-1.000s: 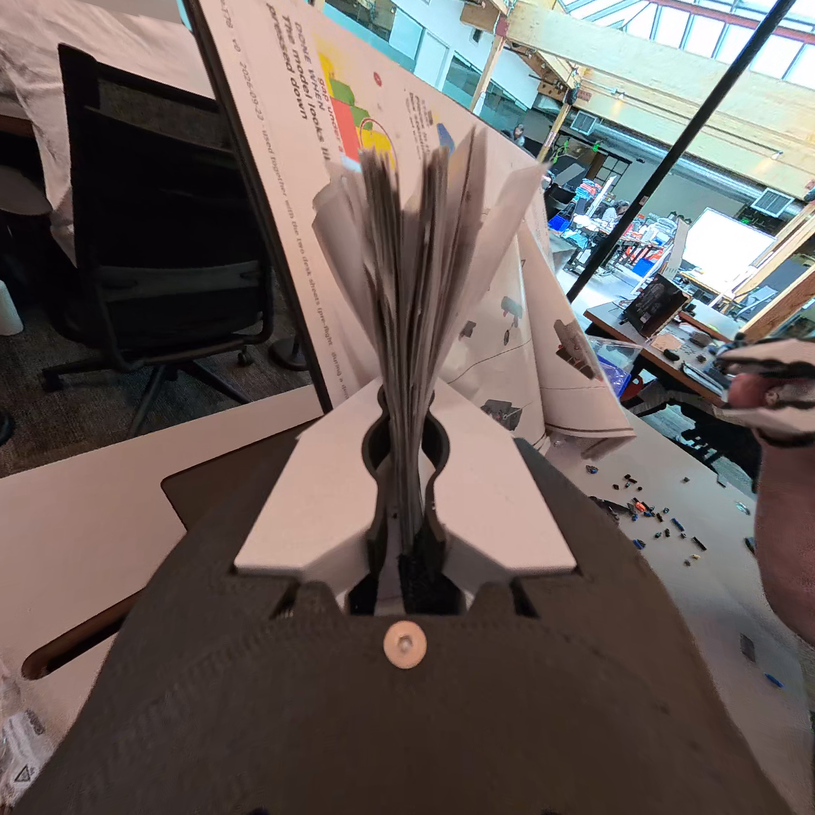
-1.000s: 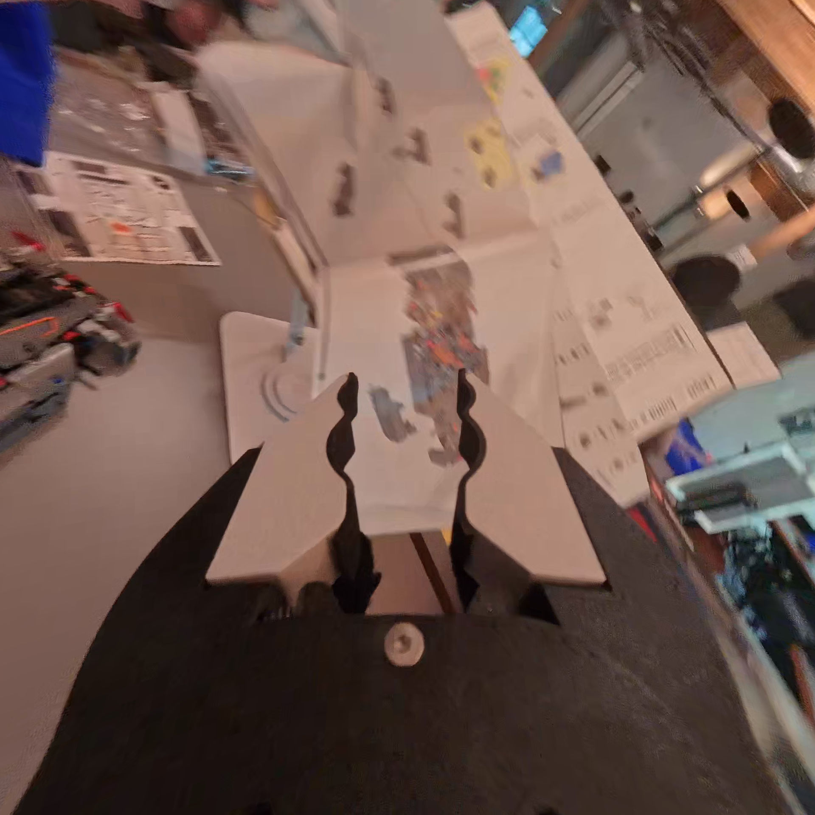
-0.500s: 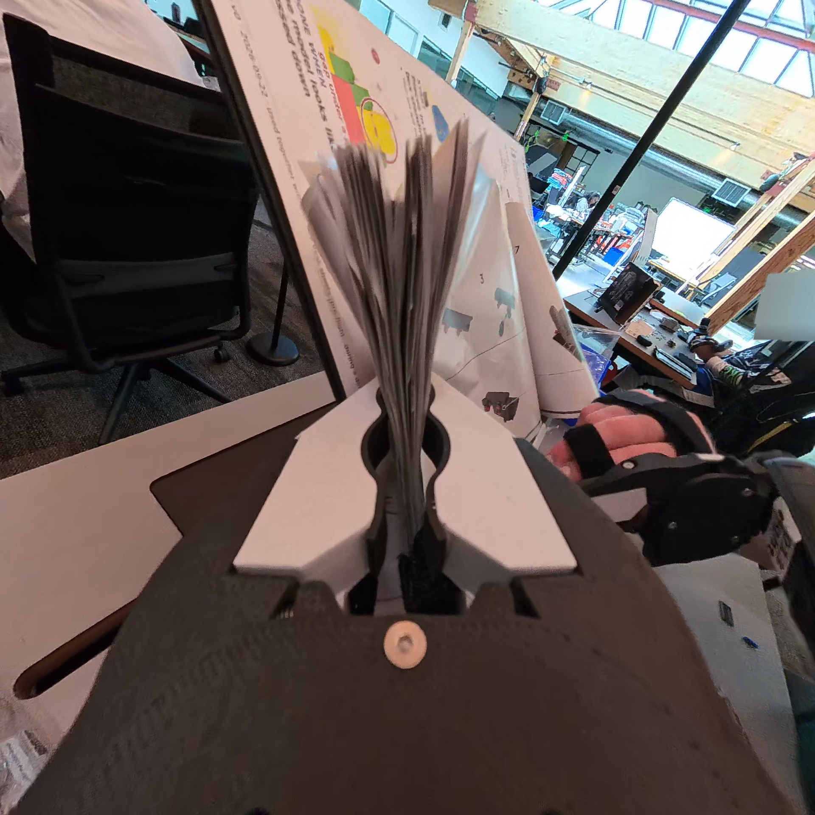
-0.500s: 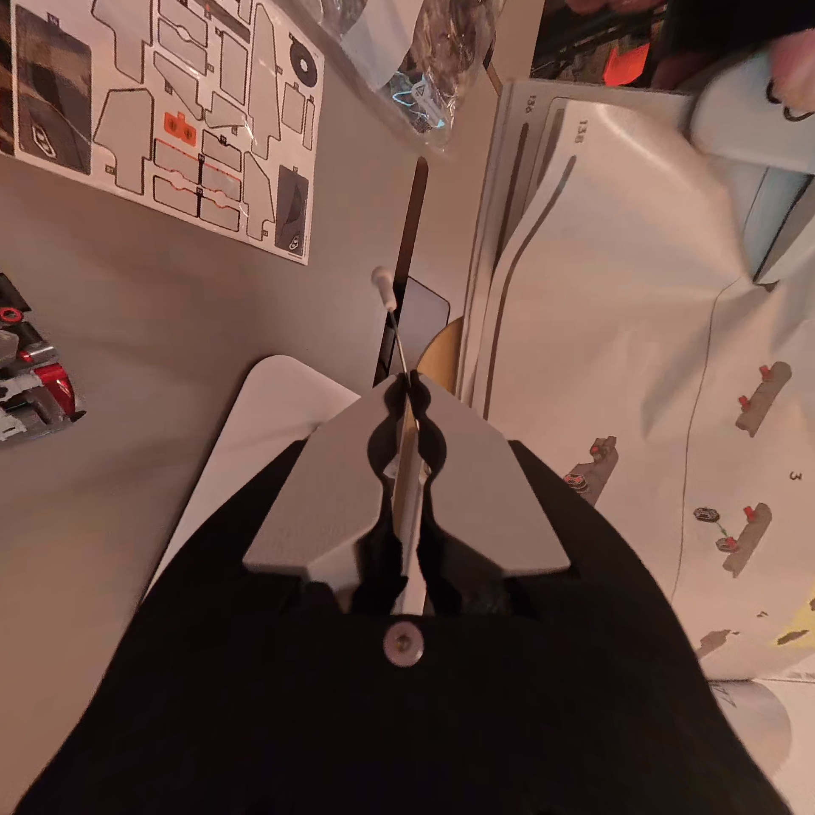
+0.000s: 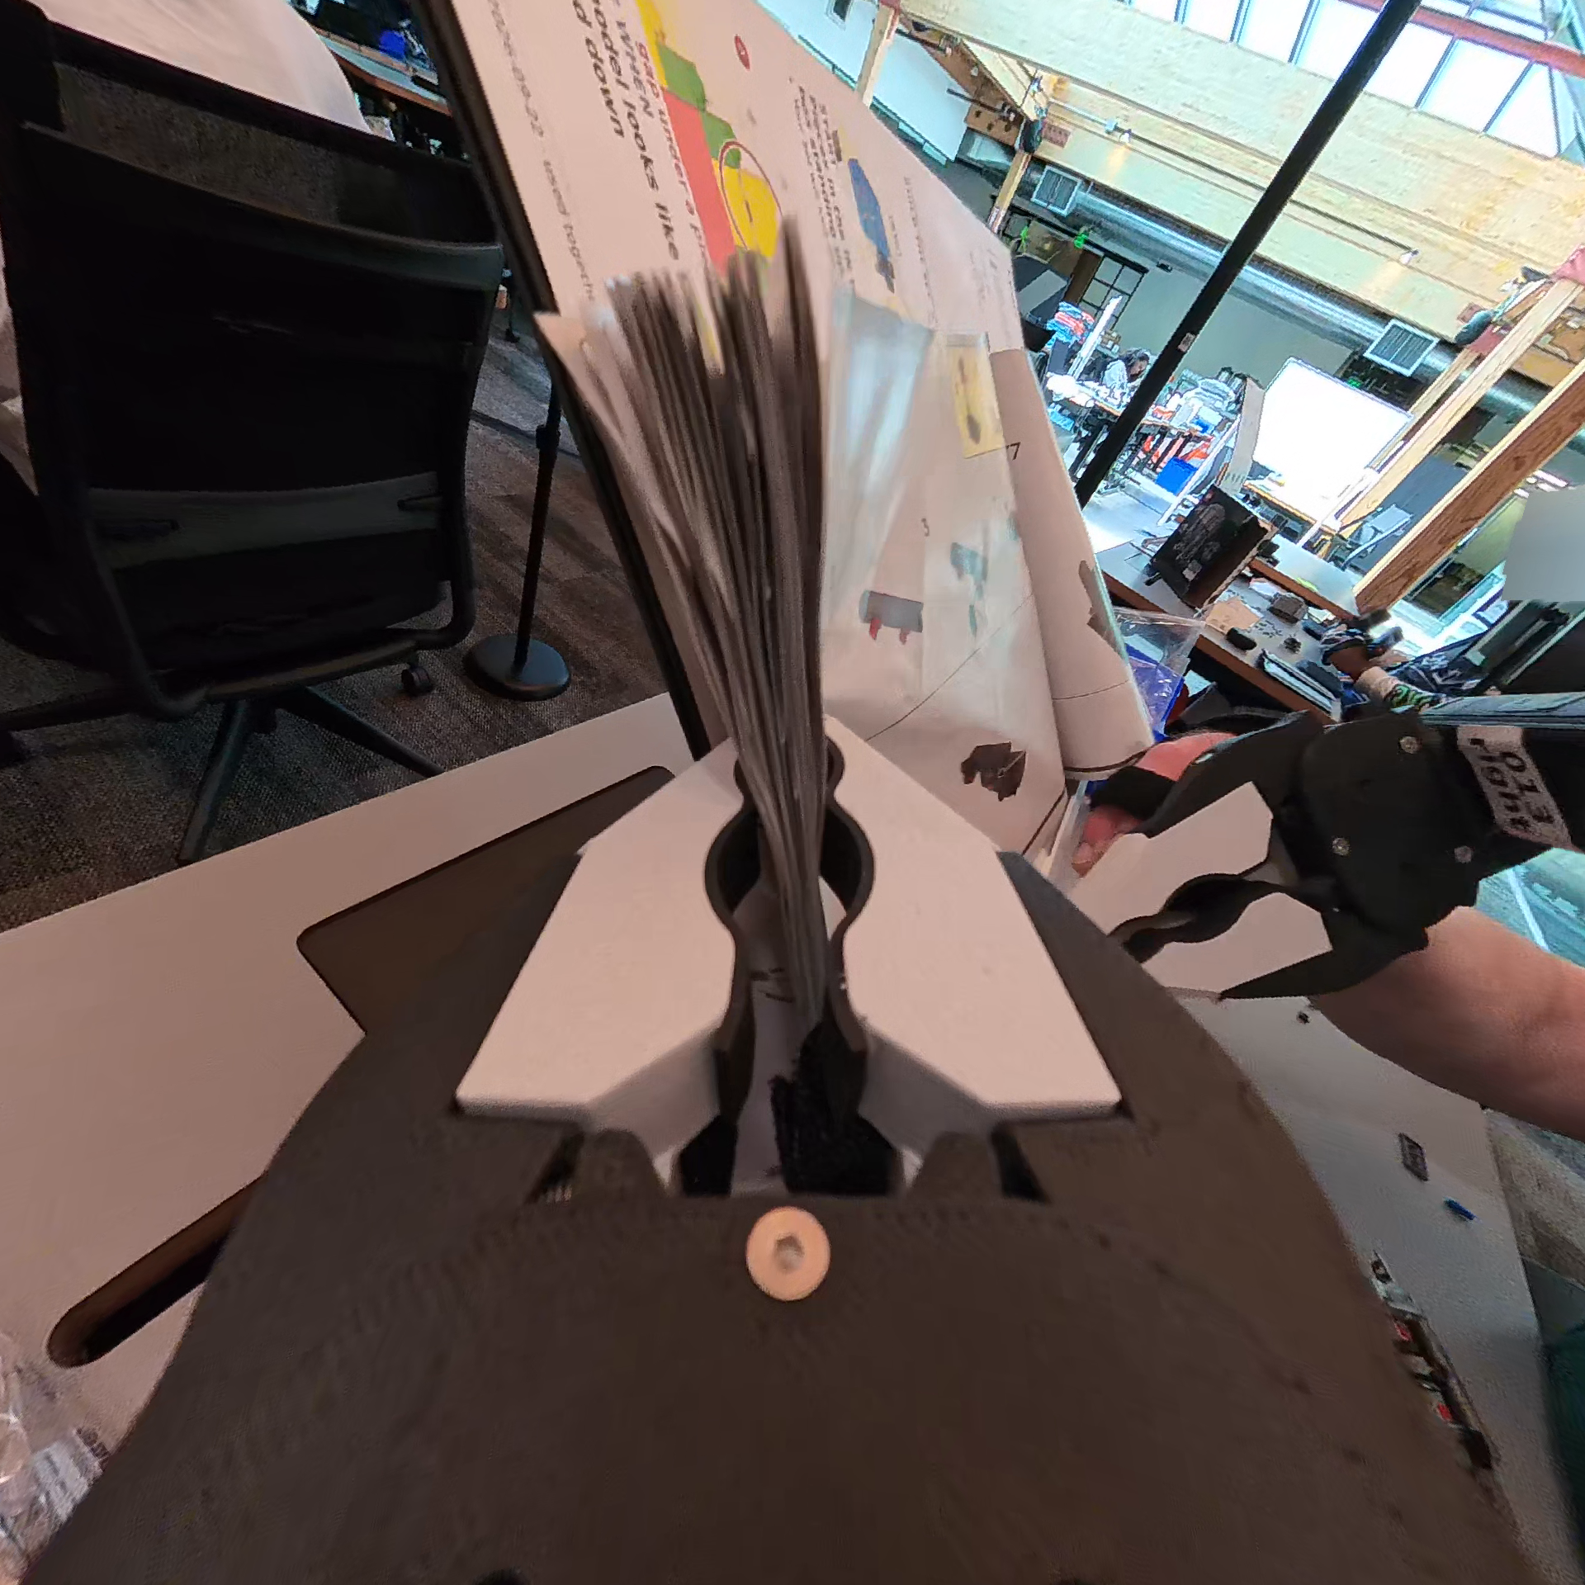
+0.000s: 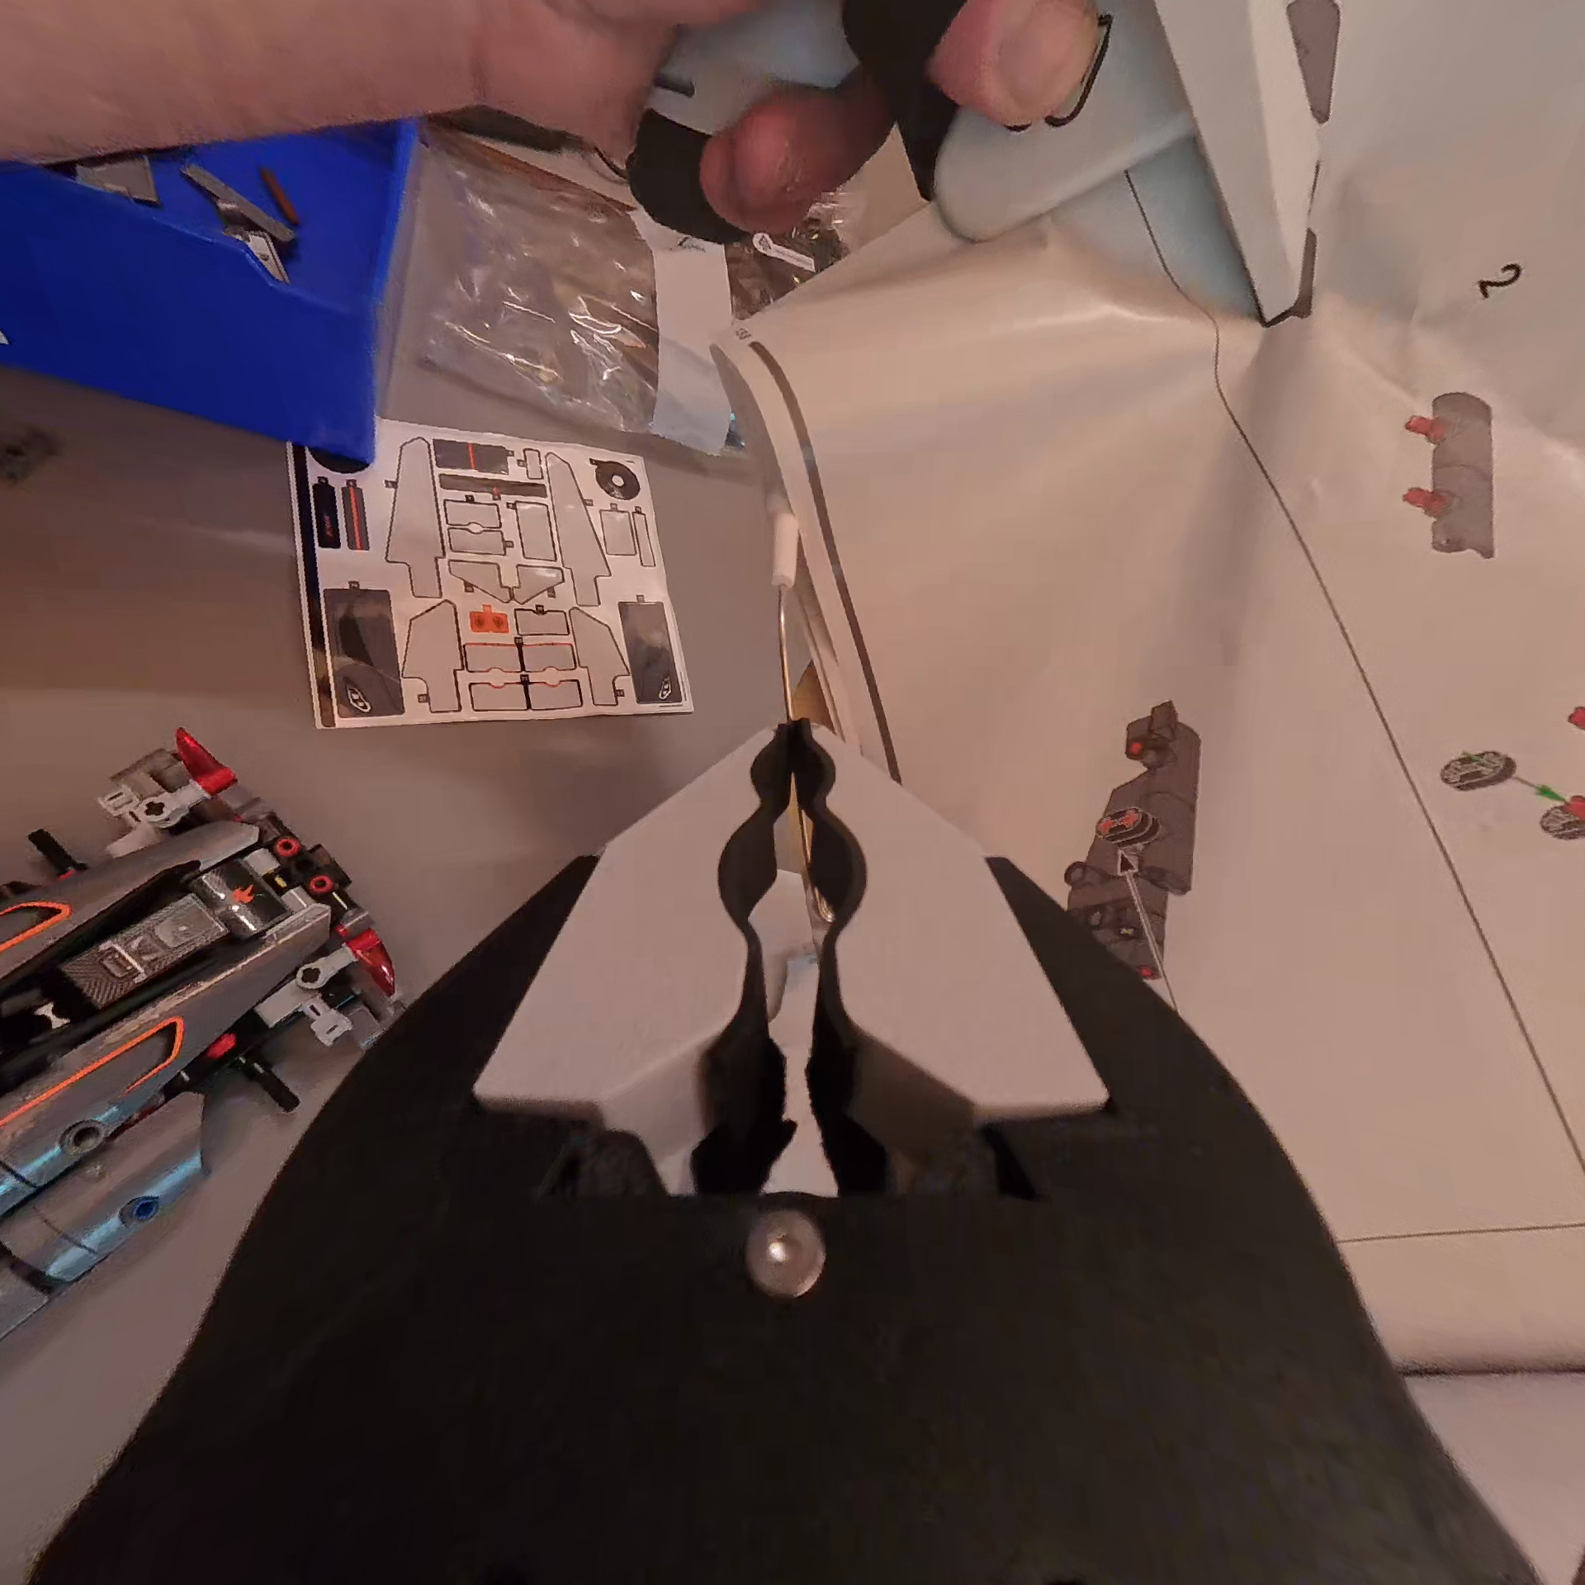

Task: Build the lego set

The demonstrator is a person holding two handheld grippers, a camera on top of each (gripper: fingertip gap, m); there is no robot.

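Workshop hall behind, timber beams, skylights, more benches far back; black office chair [image 5: 249, 412] on carpet left of the white table [image 5: 154, 1012].

Left gripper [image 5: 793, 866] was clamped tight on a thick wad of pages of the instruction booklet [image 5: 729, 515], pages fanned upward, edge-on to its camera. Behind the booklet a large printed board [image 5: 686, 129] leaned upright.

Right gripper [image 6: 793, 772] had its jaws nearly closed, tips almost touching. A thin wire [image 6: 785, 652] with a white tip ran between them, plus what looked like a page edge; couldn't tell for sure what it actually gripped. In the left wrist view the same right gripper [image 5: 1149, 866] showed at the booklet's lower right edge, fingers around a white sheet.

Open booklet spread [image 6: 1201, 772] with build-step drawings filled the right side of the right wrist view. A hand [image 6: 686, 77] held the left gripper's handle at the top there.

On the table: partly built grey/black lego car [image 6: 154, 969] with orange lines at left, sticker sheet [image 6: 489, 575] flat above it, blue bin [image 6: 197, 292] touching the sheet's upper left corner, clear plastic bag [image 6: 549, 292] just beside the bin. A few loose small parts [image 5: 1415, 1158] lay on the table right of the left gripper.
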